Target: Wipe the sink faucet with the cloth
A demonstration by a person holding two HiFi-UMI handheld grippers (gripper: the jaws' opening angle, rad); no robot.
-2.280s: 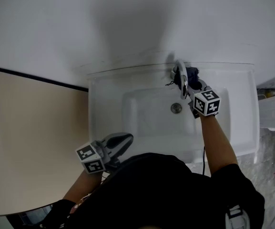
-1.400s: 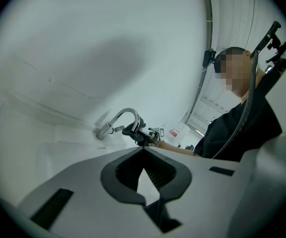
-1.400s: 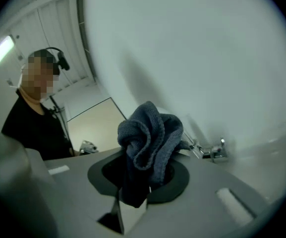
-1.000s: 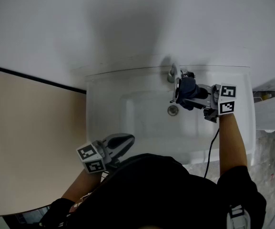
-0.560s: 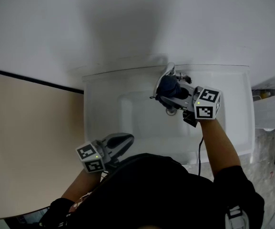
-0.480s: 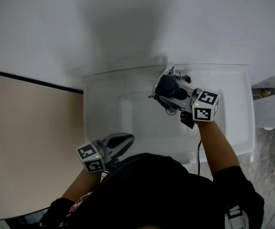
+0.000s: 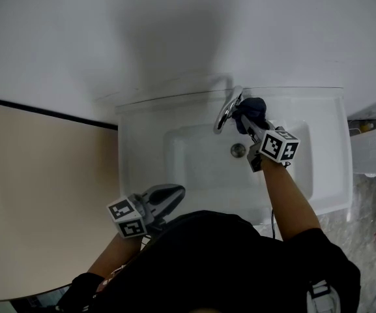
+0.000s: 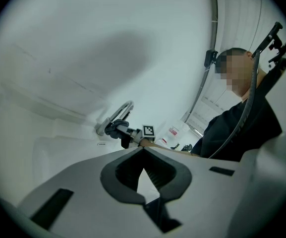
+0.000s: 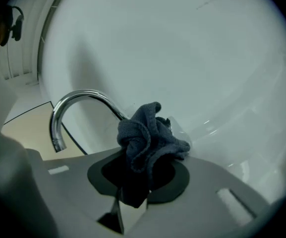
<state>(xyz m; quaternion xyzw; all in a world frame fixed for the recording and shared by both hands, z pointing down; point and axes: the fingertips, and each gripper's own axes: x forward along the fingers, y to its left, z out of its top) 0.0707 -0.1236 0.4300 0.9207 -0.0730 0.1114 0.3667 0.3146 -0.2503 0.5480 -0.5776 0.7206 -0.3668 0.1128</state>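
**Step in hand.** Wiping is under way. The right gripper (image 7: 250,121) is clamped on the cloth (image 7: 252,108), a dark bunched wad that stands out beyond the jaws. It holds the cloth at the far, right end of the faucet (image 7: 222,114), where the chrome arch drops to its base. In the right gripper view the cloth covers that end of the arch. It appears to press on it, but contact cannot be confirmed. The spout is angled to the left, with its outlet over the sink (image 7: 331,175) basin, left of the drain (image 7: 238,150).

The left gripper (image 7: 167,198) is idle at the near rim, well apart from the faucet. Its jaws are together with nothing between them.

**Next move.** The base and the right side of the arch are probably the parts being done now. The next stroke likely calls for keeping the grip firm and drawing the cloth along the arch toward the outlet. The cloth should be kept pressed to the metal. The spout swivels, so side pressure may turn it instead of wiping it.

**Change from earlier.**
- Half a second ago the cloth lay over the middle of the spout. It is now to the right, at the base end.
- About two seconds ago the spout pointed straight toward the drain. It is now swung left.
- The left gripper has not moved.
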